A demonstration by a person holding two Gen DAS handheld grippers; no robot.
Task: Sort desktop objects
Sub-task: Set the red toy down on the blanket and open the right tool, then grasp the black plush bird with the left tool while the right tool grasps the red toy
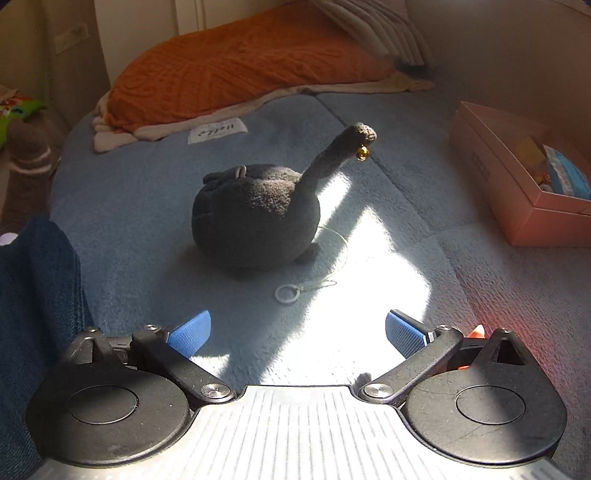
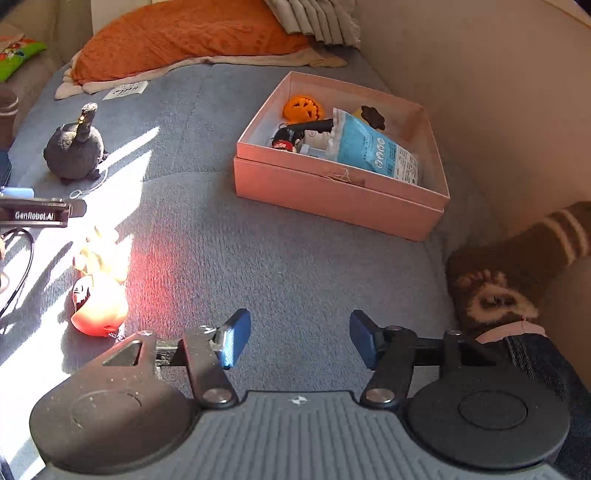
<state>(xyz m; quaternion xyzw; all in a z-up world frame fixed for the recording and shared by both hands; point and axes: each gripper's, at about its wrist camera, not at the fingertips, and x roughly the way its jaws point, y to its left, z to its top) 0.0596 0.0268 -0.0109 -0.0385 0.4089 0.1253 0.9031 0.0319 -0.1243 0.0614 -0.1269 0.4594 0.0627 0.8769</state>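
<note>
A dark grey plush toy [image 1: 255, 218] with a raised tail, a gold bell and a white ring on a cord sits on the blue-grey blanket [image 1: 424, 295], straight ahead of my left gripper [image 1: 297, 334]. That gripper is open and empty, a short way in front of the toy. The toy also shows at the far left in the right wrist view [image 2: 75, 149]. My right gripper [image 2: 299, 341] is open and empty above the blanket. A pink box [image 2: 332, 192] ahead of it holds an orange pumpkin toy [image 2: 303, 109], a blue packet [image 2: 373, 147] and other small items. A red-orange toy [image 2: 99, 306] lies to its left.
An orange pillow [image 1: 240, 62] and a striped cushion [image 1: 376, 26] lie at the far end. A white label [image 1: 218, 131] lies on the blanket. The beige wall [image 2: 480, 74] runs along the right. The person's brown socked foot [image 2: 517, 258] rests at the right, jeans at the lower corners.
</note>
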